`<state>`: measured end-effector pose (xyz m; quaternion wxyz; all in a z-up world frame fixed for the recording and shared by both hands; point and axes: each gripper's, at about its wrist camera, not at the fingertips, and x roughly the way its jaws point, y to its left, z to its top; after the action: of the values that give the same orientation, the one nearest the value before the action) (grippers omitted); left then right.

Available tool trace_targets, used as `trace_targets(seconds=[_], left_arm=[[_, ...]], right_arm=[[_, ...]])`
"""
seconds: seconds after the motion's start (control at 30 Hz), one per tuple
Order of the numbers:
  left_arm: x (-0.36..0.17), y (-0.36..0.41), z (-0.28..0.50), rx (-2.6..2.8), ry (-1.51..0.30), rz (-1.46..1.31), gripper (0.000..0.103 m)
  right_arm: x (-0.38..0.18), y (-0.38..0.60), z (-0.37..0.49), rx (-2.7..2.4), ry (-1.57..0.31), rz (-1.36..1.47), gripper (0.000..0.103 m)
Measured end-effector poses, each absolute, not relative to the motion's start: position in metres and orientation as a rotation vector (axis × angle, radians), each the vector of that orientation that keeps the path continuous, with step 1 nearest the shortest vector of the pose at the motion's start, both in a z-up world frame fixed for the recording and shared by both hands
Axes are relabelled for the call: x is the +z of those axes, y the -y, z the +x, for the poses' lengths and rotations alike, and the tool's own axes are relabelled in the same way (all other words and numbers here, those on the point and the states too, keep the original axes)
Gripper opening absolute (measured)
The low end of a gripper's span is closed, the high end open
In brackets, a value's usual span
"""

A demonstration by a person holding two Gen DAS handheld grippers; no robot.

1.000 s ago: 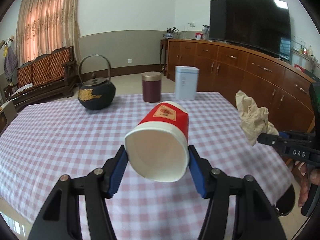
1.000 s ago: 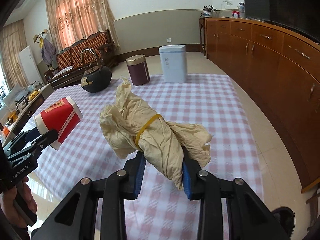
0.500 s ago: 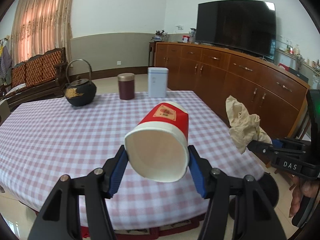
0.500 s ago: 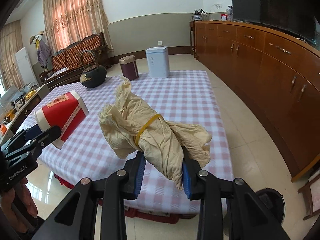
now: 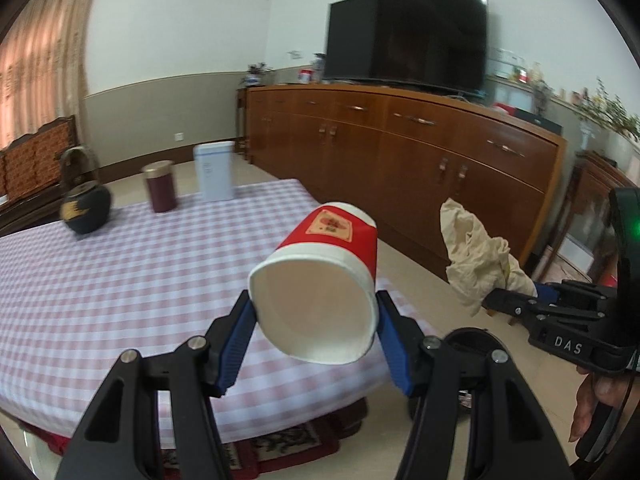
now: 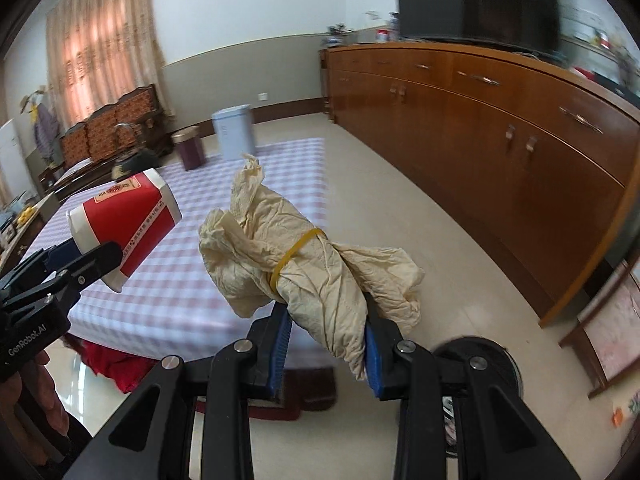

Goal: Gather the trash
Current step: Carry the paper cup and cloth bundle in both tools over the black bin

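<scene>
My left gripper (image 5: 314, 326) is shut on a red and white paper cup (image 5: 320, 280), held on its side with the open mouth facing the camera. The same cup (image 6: 124, 224) shows at the left of the right wrist view. My right gripper (image 6: 326, 332) is shut on a crumpled cream paper wad (image 6: 308, 260) bound with a yellow rubber band; that wad (image 5: 476, 256) appears at the right of the left wrist view. Both hang in the air past the corner of the checked table (image 5: 100, 280), above the floor. A black round bin (image 6: 484, 360) sits on the floor below the right gripper.
On the table's far side stand a black kettle (image 5: 84, 204), a dark red canister (image 5: 160, 186) and a white box (image 5: 214, 176). A long wooden sideboard (image 5: 420, 160) with a television (image 5: 404, 36) runs along the right. A person's hand (image 5: 596, 396) holds the right gripper's handle.
Both grippers have drawn back from over the table and swung right, carrying the cup and the wad. The table has slid left and away; the black bin has come into view below.
</scene>
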<state>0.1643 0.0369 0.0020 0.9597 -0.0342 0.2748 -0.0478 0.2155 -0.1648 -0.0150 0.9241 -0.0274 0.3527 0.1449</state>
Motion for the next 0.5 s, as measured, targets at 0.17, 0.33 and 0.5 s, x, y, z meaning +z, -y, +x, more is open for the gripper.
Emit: trace_targets(seconds=[0.17, 0.33, 0.5], left_arm=[[-0.003, 0.007, 0.171, -0.178, -0.574, -0.041, 0.06], [-0.012, 0.049, 0.174, -0.256, -0.597, -0.009, 0.06], [-0.021, 0.088, 0.176, -0.324, -0.621, 0.018, 0.06]], right_arm=[[-0.024, 0.214, 0.207, 0.219, -0.742, -0.024, 0.035], [-0.033, 0.263, 0.195, 0.139, -0.762, 0.005, 0.035], [-0.044, 0.302, 0.184, 0.075, -0.783, 0.022, 0.034]])
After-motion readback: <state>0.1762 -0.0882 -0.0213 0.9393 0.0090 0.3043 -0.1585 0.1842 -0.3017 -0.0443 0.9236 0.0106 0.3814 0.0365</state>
